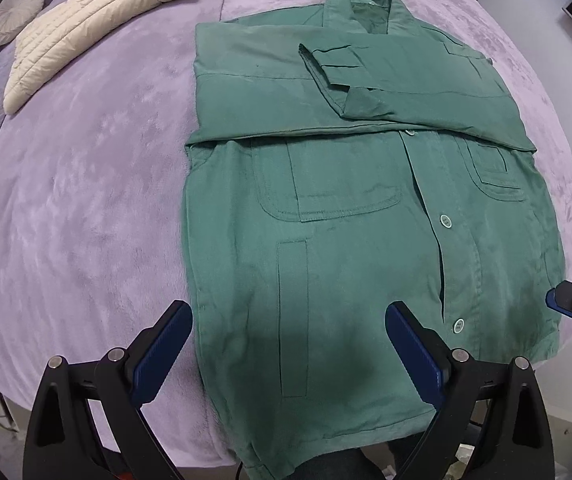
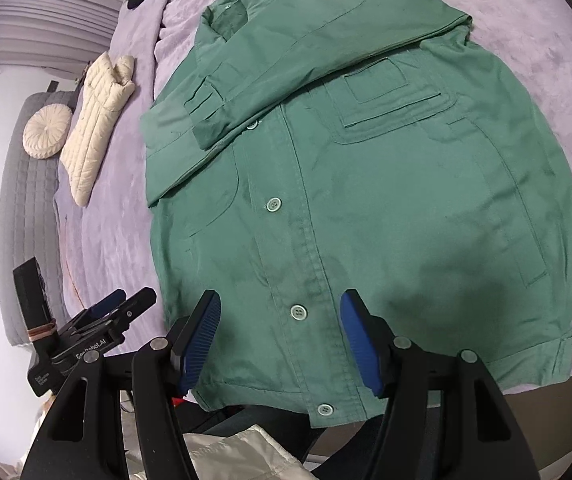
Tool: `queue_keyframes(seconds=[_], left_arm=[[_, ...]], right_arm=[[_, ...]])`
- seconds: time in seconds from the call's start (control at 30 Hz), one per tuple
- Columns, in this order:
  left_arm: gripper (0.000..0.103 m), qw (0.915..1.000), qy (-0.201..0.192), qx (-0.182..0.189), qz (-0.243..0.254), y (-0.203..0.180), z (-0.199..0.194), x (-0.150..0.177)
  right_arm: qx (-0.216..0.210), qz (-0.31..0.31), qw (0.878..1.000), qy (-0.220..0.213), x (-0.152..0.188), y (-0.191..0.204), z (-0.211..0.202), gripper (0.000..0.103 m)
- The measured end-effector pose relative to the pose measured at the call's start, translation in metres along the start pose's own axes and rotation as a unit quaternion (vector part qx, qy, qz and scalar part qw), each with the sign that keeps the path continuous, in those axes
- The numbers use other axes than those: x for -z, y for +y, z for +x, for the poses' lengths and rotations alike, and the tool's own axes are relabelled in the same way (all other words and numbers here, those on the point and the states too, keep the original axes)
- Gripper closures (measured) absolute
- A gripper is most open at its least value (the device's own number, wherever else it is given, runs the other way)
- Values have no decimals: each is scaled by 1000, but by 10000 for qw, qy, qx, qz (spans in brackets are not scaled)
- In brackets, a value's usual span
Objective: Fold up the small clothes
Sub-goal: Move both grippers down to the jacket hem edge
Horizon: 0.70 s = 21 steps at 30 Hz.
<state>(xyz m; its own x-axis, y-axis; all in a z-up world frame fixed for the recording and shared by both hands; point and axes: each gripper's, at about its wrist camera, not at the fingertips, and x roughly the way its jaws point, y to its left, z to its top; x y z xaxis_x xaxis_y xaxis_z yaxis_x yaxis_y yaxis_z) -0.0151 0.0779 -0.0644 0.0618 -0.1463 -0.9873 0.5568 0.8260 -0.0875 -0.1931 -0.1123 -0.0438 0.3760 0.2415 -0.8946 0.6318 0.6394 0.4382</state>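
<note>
A green button-up jacket point(image 1: 365, 240) lies flat, front up, on a lilac blanket point(image 1: 86, 200), both sleeves folded across the chest. It also shows in the right wrist view point(image 2: 385, 200). My left gripper point(image 1: 289, 312) is open and empty, hovering over the jacket's lower left hem. My right gripper point(image 2: 280, 304) is open and empty above the button placket near the hem. The right gripper's tip shows at the left wrist view's right edge point(image 1: 565, 302). The left gripper shows at the lower left of the right wrist view point(image 2: 122, 300).
A cream quilted jacket point(image 1: 98, 16) lies at the far left of the bed, also in the right wrist view point(image 2: 98, 120), beside a round cushion point(image 2: 46, 132). The bed's front edge runs just below the hem. A pale quilted item point(image 2: 242, 456) sits below the edge.
</note>
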Motion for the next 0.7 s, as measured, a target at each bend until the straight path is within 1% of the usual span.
queue_keyframes(seconds=[0.07, 0.17, 0.23, 0.33, 0.47, 0.6, 0.7], left_arm=[[5, 10000, 40, 26, -50, -10, -1, 7], [5, 9999, 145, -66, 11, -27, 2, 19], [5, 9998, 185, -59, -92, -32, 2, 28], [5, 9988, 259, -57, -405, -28, 5, 41], [5, 9962, 317, -205, -781, -21, 13, 65], [5, 9896, 402, -243, -1359, -9, 21, 97], [5, 9820, 517, -216, -1802, 0, 26, 121]], right_arm=[[-95, -55, 9999, -26, 3, -10, -8, 34], [-66, -74, 9999, -56, 3, -30, -21, 33], [-24, -92, 9999, -84, 1, -43, -29, 33], [-7, -77, 9999, -135, 1, -62, -41, 33], [100, -69, 9999, -89, 4, -93, -51, 33], [222, 24, 9997, 52, 12, -125, -53, 33], [393, 74, 9991, 165, 18, -147, -54, 33]])
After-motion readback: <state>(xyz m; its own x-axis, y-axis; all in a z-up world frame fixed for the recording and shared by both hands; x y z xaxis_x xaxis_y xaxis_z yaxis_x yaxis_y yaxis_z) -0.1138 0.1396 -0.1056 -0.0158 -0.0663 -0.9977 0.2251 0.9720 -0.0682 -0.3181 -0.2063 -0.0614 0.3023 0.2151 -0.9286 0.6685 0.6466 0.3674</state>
